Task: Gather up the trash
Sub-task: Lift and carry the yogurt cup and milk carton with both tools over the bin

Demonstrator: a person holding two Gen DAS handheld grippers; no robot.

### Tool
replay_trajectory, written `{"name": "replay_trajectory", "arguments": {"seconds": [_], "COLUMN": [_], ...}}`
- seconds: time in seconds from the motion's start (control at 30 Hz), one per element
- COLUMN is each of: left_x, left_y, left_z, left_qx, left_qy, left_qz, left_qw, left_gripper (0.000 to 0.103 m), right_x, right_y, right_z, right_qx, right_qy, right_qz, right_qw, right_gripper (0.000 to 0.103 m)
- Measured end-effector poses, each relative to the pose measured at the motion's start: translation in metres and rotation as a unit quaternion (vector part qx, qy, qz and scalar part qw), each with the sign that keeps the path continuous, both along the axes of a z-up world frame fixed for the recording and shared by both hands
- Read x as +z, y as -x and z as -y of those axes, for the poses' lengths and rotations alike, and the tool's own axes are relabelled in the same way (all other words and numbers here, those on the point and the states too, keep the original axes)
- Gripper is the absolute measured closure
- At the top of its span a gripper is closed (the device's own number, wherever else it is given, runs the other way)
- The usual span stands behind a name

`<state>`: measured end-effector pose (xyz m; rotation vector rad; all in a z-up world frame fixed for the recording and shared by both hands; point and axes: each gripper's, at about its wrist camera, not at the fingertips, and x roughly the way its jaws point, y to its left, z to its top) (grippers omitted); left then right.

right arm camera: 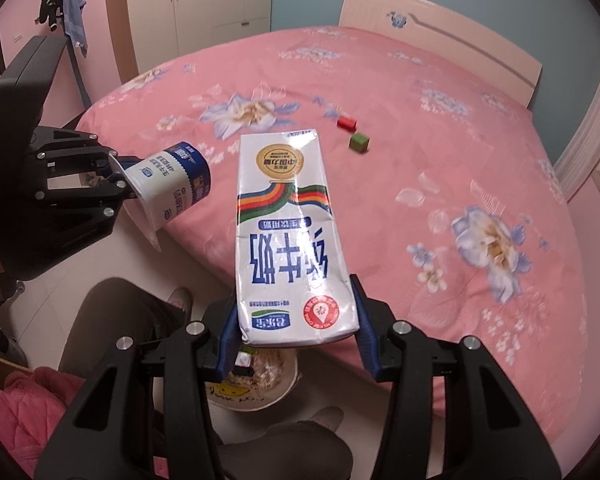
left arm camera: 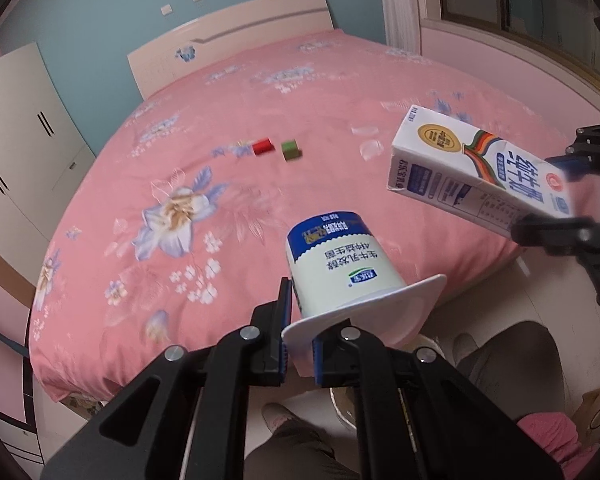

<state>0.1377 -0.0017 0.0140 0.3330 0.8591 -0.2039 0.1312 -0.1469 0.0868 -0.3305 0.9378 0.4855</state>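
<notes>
We are holding both pieces above the bin (right arm camera: 256,380) by the bed (right arm camera: 420,184): left tool (left arm camera: 300,344) pinching the yogurt cup (left arm camera: 340,264) rim, right tool (right arm camera: 296,340) clamping the milk carton (right arm camera: 292,232); dropping them in remains.

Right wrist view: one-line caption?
Right hand-held gripper holds milk carton over bin beside pink bed.

Cup (left arm camera: 332,264) left of carton (left arm camera: 472,168); two blocks (left arm camera: 278,148) beyond on bed (left arm camera: 180,160); bowl (right arm camera: 256,388) below carton.
</notes>
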Motion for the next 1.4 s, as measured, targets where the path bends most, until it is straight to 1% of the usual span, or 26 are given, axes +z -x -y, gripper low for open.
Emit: {"name": "replay_trajectory", "arguments": {"seconds": [0.2, 0.43, 0.77, 0.9, 1.03, 1.17, 1.4], "left_x": [-0.033, -0.077, -0.142, -0.168, -0.195, -0.221, -0.273], "left_y": [0.003, 0.008, 0.008, 0.006, 0.004, 0.001, -0.009], "left_z": [0.004, 0.009, 0.006, 0.004, 0.003, 0.005, 0.009], "left_qx": [-0.002, -0.003, 0.006, 0.011, 0.014, 0.016, 0.024], "left_qy": [0.000, 0.002, 0.006, 0.008, 0.008, 0.008, 0.010], "left_qz": [-0.031, -0.073, -0.138, -0.164, -0.192, -0.215, -0.267], "left_qw": [0.9995, 0.9973, 0.9904, 0.9864, 0.9812, 0.9764, 0.9632], "left_gripper": [0.092, 0.092, 0.092, 0.092, 0.092, 0.092, 0.092], "right_x": [-0.036, -0.082, -0.154, -0.180, -0.215, -0.243, -0.291], "right_y": [0.007, 0.020, 0.026, 0.024, 0.021, 0.017, 0.004], "right_z": [0.000, -0.007, -0.010, -0.011, -0.011, -0.012, -0.012], "right_qx": [0.001, 0.013, 0.016, 0.017, 0.014, 0.015, 0.011], "right_qy": [0.001, 0.019, 0.027, 0.028, 0.031, 0.035, 0.042], "right_qz": [-0.038, -0.082, -0.152, -0.174, -0.207, -0.234, -0.274], "right_qw": [0.999, 0.996, 0.988, 0.984, 0.978, 0.972, 0.961], "right_gripper": [0.054, 0.054, 0.054, 0.054, 0.054, 0.054, 0.054]}}
